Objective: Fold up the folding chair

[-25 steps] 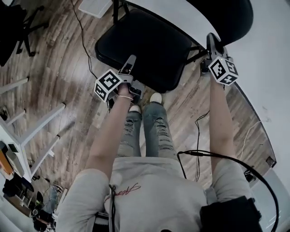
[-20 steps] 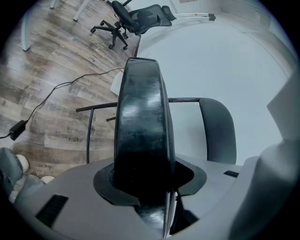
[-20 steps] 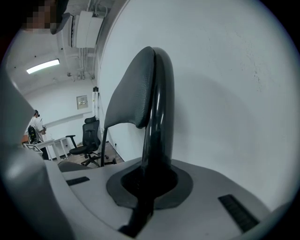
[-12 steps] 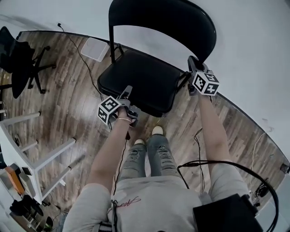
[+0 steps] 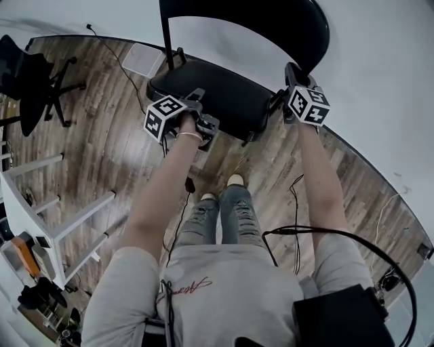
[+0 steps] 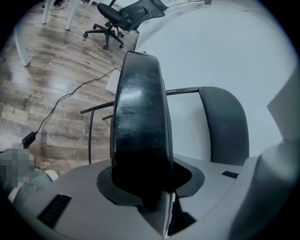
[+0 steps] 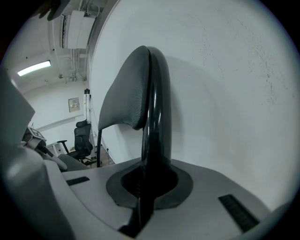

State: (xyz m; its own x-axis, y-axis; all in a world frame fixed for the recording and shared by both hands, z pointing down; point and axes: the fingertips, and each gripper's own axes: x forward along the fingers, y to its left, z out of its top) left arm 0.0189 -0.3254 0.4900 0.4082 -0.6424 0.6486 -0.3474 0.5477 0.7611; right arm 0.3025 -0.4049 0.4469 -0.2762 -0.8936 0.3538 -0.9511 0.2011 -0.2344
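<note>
Both our arms reach forward and down. Nearest us, the left gripper (image 5: pixel 198 101) meets the front edge of the black padded seat (image 5: pixel 227 95), its jaws closing on that edge. The right gripper (image 5: pixel 293 78) is clamped tight on the thin black metal side tube (image 7: pixel 152 140). The black folding chair (image 5: pixel 237 74) stands open just ahead. We judge its hinge line runs left to right, so the seat swings up towards the curved black backrest (image 5: pixel 271 20).
</note>
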